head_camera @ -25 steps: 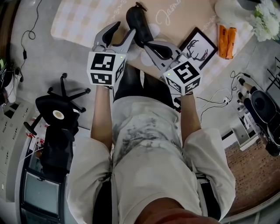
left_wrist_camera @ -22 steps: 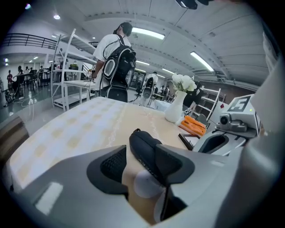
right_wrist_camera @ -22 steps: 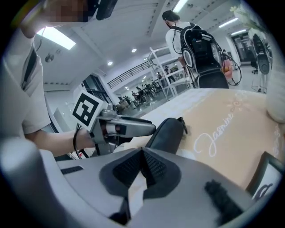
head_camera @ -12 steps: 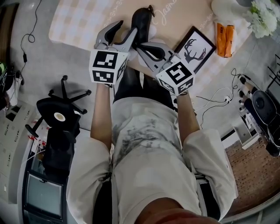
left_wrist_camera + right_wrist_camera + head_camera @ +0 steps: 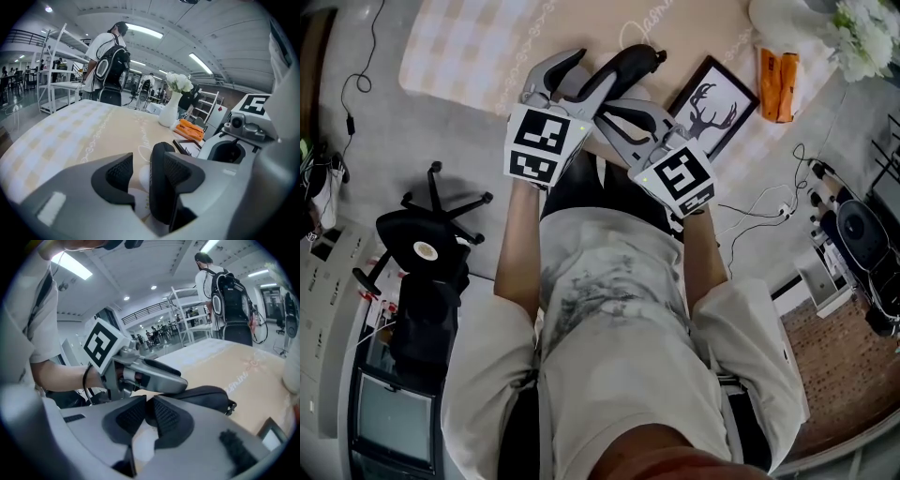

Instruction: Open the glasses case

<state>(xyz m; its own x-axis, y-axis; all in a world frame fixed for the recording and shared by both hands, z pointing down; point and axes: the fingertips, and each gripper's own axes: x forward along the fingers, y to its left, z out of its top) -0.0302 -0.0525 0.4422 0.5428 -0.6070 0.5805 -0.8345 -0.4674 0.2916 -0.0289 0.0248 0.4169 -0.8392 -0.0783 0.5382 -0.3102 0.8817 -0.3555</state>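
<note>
The fingers point(image 5: 117, 176) of the left gripper point(image 5: 143, 164) stand released in the left gripper view. They have just been opening, with the black glasses case point(image 5: 158, 187) upright between them. The case leans on the right-hand pad and a pale gap separates it from the other. The right gripper's grey body crowds the right of this view. Beyond it, a white vase point(image 5: 168, 112) of flowers, an orange pack point(image 5: 190, 130) and a picture frame point(image 5: 185, 147) sit on the beige table mat point(image 5: 93, 126). A person with a backpack point(image 5: 108, 61) stands at white shelving in a large strip-lit hall.

In the right gripper view, the right gripper point(image 5: 149, 411) has also just been opening and its pads are only slightly apart. The dark near end of the case shows in the slit. Whether the pads touch it cannot be made out. The left gripper reaches across just above the case.

In the head view, both grippers meet over the case, which lies tilted near the table's front edge. The deer picture is just to its right, with the orange pack and flowers further right. The mat is checked at the left and plain beige with script at the centre. On the grey floor, an office chair point(image 5: 427, 246) stands at the left and cables point(image 5: 759, 211) trail at the right.
</note>
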